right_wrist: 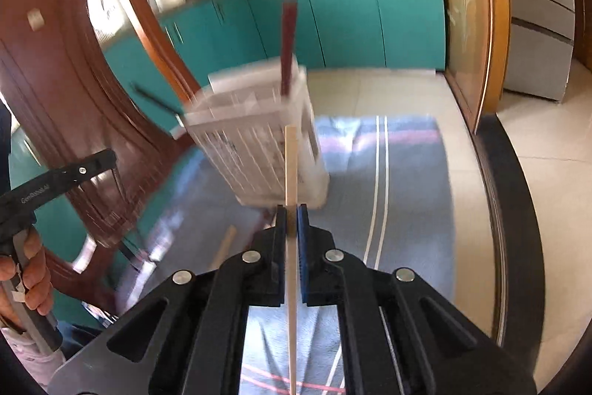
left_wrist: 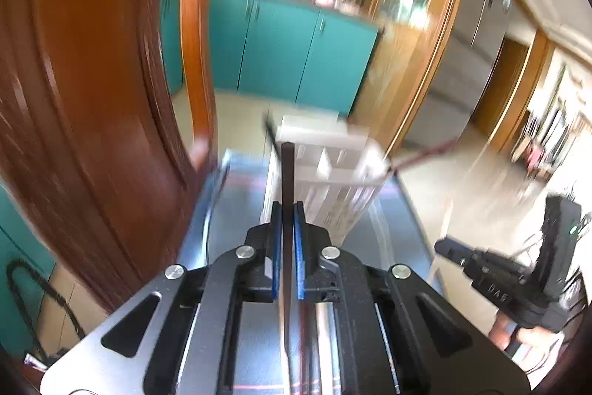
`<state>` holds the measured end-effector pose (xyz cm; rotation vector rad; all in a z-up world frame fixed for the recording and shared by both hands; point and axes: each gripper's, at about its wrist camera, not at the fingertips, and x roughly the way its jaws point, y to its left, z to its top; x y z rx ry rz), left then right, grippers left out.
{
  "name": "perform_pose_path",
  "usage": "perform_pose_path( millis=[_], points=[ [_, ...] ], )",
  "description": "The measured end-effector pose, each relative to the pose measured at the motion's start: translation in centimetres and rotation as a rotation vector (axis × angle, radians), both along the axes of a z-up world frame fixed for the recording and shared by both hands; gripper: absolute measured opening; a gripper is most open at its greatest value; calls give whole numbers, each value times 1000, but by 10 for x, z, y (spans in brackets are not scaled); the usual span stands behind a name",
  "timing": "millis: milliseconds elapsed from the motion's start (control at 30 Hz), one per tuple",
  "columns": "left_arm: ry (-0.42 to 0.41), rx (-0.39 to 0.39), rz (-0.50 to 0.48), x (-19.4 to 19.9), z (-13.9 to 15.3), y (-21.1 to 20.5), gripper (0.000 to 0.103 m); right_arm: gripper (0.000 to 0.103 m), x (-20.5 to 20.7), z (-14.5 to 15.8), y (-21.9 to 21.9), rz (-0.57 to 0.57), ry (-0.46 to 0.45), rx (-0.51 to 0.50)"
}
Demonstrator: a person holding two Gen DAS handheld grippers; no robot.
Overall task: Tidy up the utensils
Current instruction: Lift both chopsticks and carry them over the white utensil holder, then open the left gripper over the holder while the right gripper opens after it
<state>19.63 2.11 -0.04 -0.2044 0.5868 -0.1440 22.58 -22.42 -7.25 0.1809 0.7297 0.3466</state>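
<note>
My left gripper point(left_wrist: 288, 210) is shut on a dark brown chopstick point(left_wrist: 286, 169) that points forward toward a white slatted utensil holder point(left_wrist: 325, 169) on the table. My right gripper point(right_wrist: 291, 213) is shut on a pale wooden chopstick point(right_wrist: 290, 158), its tip in front of the same holder point(right_wrist: 251, 143). A dark red chopstick point(right_wrist: 286, 39) stands in the holder's far compartment. Another pale chopstick point(right_wrist: 225, 245) lies on the mat near my right gripper. The left gripper point(right_wrist: 88, 165) shows at the left edge of the right wrist view; the right gripper point(left_wrist: 449, 247) shows at the right of the left wrist view.
A blue striped mat point(right_wrist: 388, 173) covers the table. A brown wooden chair point(right_wrist: 74, 69) stands at the table's left side and fills the left of the left wrist view point(left_wrist: 92, 99). Teal kitchen cabinets point(right_wrist: 351, 13) and a tiled floor lie beyond. Both views are motion-blurred.
</note>
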Motion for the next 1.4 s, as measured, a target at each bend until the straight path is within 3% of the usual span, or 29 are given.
perform_pose_path(
  millis=[100, 233, 300, 400, 500, 567, 667, 800, 967, 1067, 1233, 1400],
  points=[
    [-105, -53, 6, -5, 39, 10, 7, 6, -9, 32, -10, -14, -62, 63],
    [-300, -142, 92, -3, 80, 23, 7, 6, -12, 85, -15, -57, -198, 115],
    [-377, -185, 127, -2, 86, 29, 7, 6, -10, 104, -17, -81, -254, 125],
    [-429, -205, 185, 15, 76, 28, 7, 6, -11, 137, -10, -125, -389, 129],
    [-345, -124, 194, 47, 51, 13, 7, 6, -11, 149, -4, -164, -496, 141],
    [-299, -104, 190, 54, 41, 10, 7, 6, -6, 148, 0, -180, -516, 146],
    [-230, -40, 196, 71, 24, 3, 7, 6, 10, 132, 7, -199, -518, 125],
    [-183, 11, 158, 78, 11, -9, 7, 6, 39, 101, 16, -187, -445, 86],
    [-154, 27, 130, 83, -1, -16, 8, 6, 53, 79, 22, -188, -404, 66],
    [-150, 20, 124, 87, -6, -17, 18, 6, 54, 73, 26, -167, -399, 53],
    [-191, 26, 121, 65, -4, -10, 32, 7, 55, 60, 32, -124, -357, 46],
    [-229, -2, 121, 38, -1, -2, 34, 8, 52, 54, 32, -115, -337, 37]
  ],
)
